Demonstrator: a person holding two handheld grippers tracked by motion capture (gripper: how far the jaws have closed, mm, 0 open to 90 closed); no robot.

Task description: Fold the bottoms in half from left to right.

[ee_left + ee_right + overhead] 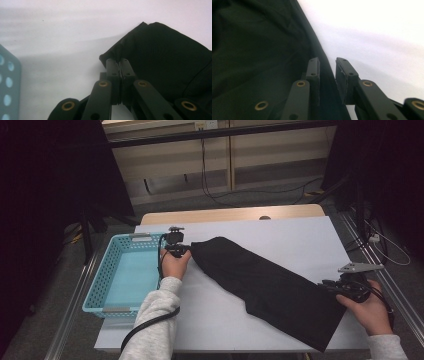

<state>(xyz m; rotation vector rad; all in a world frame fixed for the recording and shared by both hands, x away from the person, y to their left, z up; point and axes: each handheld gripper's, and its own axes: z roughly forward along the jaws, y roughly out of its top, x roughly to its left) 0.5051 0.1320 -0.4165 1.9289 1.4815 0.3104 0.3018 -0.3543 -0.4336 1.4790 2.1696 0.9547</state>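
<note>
The black cloth [270, 287], a long soft matte piece, lies slantwise across the white tabletop [280, 232] in the high view, from beside the turquoise perforated basket [122, 275] at the left edge toward the near right corner, with the left gripper [181, 251] at its far end and the right gripper [336, 287] at its near end; none of it is in the basket yet. In the left gripper view the jaws are clamped together on a corner of finely ribbed fabric; in the right gripper view the jaws stand apart astride the cloth's edge, so, by my reading, that end is not yet gripped.
</note>
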